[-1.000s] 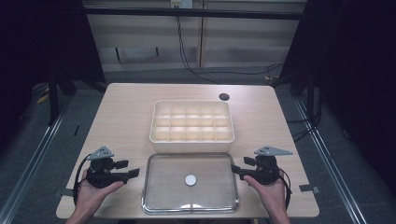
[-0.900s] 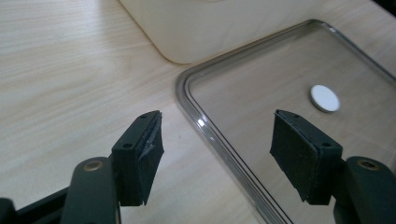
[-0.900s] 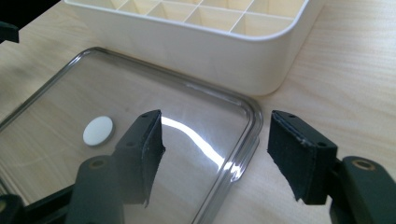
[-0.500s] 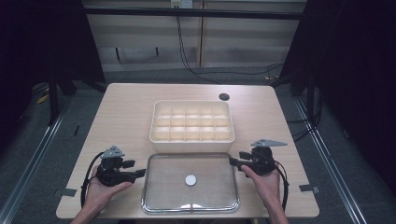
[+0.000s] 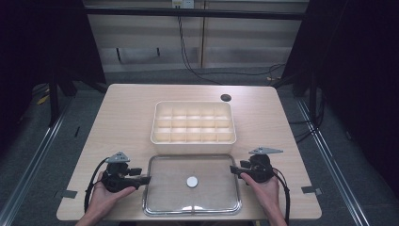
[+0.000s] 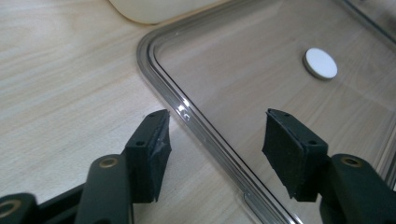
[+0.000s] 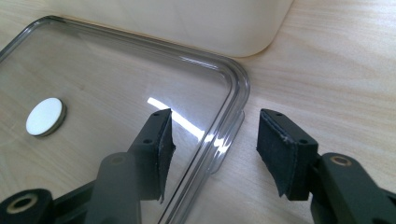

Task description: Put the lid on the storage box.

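A clear plastic lid point(image 5: 164, 188) lies flat near the table's front edge, with a small white disc point(image 5: 192, 181) at its centre. Behind it stands a cream compartment box point(image 5: 193, 121), its cells empty. My left gripper point(image 5: 147, 179) is open at the lid's left edge; in the left gripper view its jaws straddle the lid's rim point(image 6: 196, 122), one over bare wood, one over the lid. My right gripper point(image 5: 233, 169) is open at the lid's right edge, jaws astride the rim point(image 7: 229, 126) near the far right corner. The white disc point(image 6: 320, 63) point(image 7: 44, 116) sits beyond both.
A wooden table point(image 5: 122, 113) carries everything. A small dark round hole point(image 5: 226, 98) sits at the back right of the tabletop. Cables point(image 5: 91, 181) trail from both grippers toward the front edge. Dark floor and metal rails surround the table.
Both grippers have moved inward from the table's sides to the lid's left and right edges. The lid and box have not moved.
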Tool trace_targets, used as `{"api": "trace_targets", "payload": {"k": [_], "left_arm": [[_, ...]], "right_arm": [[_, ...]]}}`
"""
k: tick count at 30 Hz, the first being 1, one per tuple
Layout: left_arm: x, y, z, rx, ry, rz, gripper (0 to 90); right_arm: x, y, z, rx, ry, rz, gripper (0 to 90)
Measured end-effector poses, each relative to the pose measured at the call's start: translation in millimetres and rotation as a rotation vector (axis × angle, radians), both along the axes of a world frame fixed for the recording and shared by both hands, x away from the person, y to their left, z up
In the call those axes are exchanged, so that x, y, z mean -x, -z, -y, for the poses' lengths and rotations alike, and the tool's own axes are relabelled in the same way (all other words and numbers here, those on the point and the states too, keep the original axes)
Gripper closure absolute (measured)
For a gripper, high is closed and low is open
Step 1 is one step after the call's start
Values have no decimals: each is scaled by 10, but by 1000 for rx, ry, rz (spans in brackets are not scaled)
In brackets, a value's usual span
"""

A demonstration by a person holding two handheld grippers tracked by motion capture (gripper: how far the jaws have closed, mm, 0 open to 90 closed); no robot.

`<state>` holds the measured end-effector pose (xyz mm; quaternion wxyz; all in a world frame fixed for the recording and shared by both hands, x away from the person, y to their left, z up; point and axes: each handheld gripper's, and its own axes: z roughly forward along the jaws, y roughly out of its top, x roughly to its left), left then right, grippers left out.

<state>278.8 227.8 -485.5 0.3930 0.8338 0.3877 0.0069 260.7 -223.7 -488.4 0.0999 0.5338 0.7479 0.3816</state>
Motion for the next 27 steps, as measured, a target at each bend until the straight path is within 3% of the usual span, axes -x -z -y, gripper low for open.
{"api": "trace_targets", "payload": {"k": [3, 10, 16, 22, 27], "left_arm": [[-6, 19, 20, 0, 6, -6, 480], [-30, 70, 65, -32, 12, -21, 493], [-38, 82, 83, -22, 17, -22, 497], [-25, 86, 108, -15, 30, -26, 519], [-25, 85, 108, -18, 31, -24, 530]], "right_arm": [[-7, 20, 1, 7, 3, 8, 470], [-13, 44, -79, 66, 4, 9, 492], [-23, 87, -143, 102, -10, 9, 492], [-27, 95, -173, 97, -17, 16, 492], [-24, 98, -162, 55, 8, -2, 490]]}}
